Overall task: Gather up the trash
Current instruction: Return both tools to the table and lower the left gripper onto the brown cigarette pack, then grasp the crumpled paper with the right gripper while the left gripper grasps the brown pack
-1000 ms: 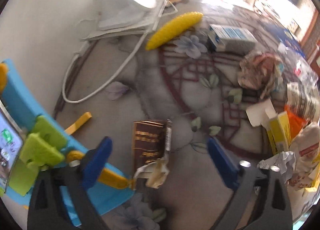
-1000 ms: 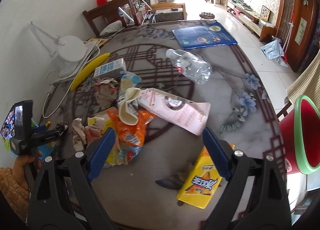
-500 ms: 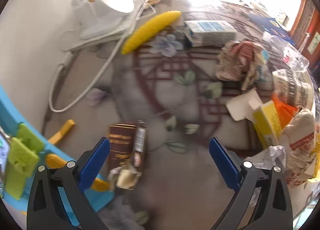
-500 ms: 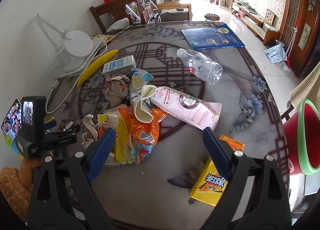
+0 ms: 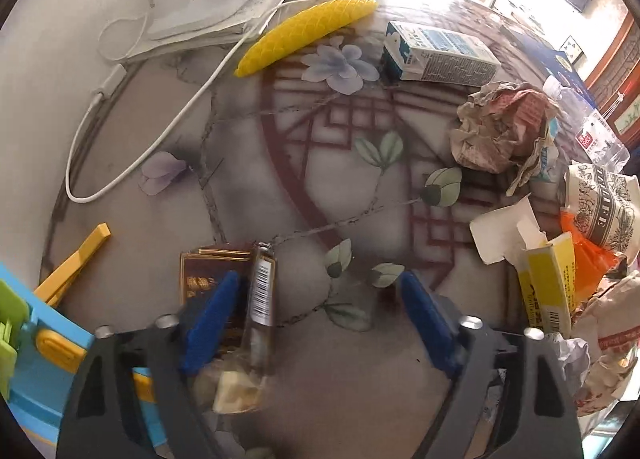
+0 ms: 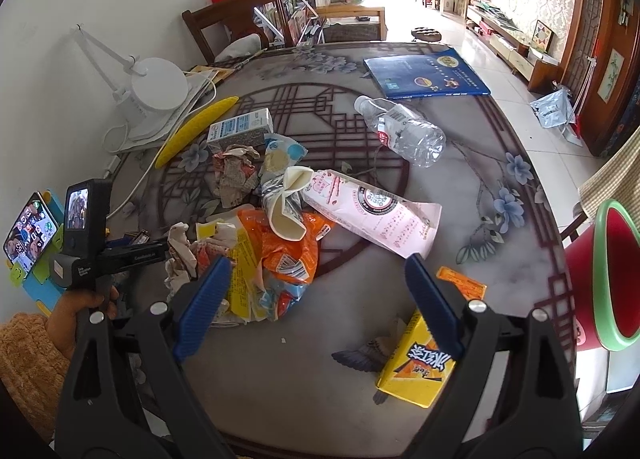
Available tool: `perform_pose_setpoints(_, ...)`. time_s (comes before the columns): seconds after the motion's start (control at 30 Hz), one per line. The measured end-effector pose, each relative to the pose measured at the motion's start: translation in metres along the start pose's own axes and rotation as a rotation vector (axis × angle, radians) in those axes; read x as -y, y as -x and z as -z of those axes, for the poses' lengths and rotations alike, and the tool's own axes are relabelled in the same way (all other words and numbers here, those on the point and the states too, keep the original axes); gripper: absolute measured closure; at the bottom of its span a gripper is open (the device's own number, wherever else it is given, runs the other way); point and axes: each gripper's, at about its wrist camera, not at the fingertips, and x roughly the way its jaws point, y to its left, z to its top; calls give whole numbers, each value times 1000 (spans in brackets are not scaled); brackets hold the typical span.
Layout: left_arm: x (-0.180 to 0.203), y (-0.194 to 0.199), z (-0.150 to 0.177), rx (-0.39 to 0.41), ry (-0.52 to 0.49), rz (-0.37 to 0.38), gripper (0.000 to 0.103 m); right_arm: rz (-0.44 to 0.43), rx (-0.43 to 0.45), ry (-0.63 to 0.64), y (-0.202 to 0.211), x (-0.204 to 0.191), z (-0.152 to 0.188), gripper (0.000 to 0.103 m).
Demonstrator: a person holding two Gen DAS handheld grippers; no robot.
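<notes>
My left gripper [image 5: 316, 323] is open, low over the table, its left finger over a brown cigarette pack [image 5: 208, 279] with torn cellophane [image 5: 260, 299]. The trash heap lies to its right: crumpled paper [image 5: 500, 131], a milk carton [image 5: 436, 55], a yellow box [image 5: 548, 291], a paper cup [image 5: 600, 207]. My right gripper [image 6: 316, 295] is open and empty above the near table edge. Ahead of it lie an orange wrapper [image 6: 288, 251], a pink bag [image 6: 376, 215], a clear bottle [image 6: 404, 131] and a yellow carton [image 6: 416, 367]. The left gripper also shows in the right wrist view [image 6: 132, 251].
A white desk lamp [image 6: 156, 91] with its cable [image 5: 140, 139] and a yellow corn-shaped object [image 5: 308, 31] stand at the far left. A blue phone stand [image 6: 36, 243] is at the left edge. A blue book [image 6: 424, 75] lies far back. A red bin with a green rim [image 6: 608, 275] stands right of the table.
My left gripper has moved forward and down over the cigarette pack, which now lies under its left finger. My right gripper has drawn back and up slightly, still open.
</notes>
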Motion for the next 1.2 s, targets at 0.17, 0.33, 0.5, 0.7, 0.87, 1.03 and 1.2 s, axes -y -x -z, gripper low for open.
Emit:
perform_pose_setpoints(0.17,-14,8,-2,19,42,30,94,-36,-13,23,-7,-11,-3,16)
perform_pose_setpoints(0.33,-16,17,4,44,67,106,97,-143,-76,57,-33,-39,-6,16)
perform_pose_setpoints(0.5,-17,27,12,52,91,164,98,-240,-186,81,-76,-68,-1,16)
perform_pose_setpoints(0.7,-24,22,18,34,99,181,97,-310,-313,50,-124,-82,11,58)
perform_pose_setpoints(0.87,-24,24,22,28,91,204,84,-288,-206,63,-95,-74,-1,63)
perform_pose_setpoints(1.03,-22,28,30,29,60,221,41,-265,-134,30,-67,-52,-10,63)
perform_pose_setpoints(1.2,-16,22,31,17,17,172,29,-253,-121,-14,-59,-36,-7,63)
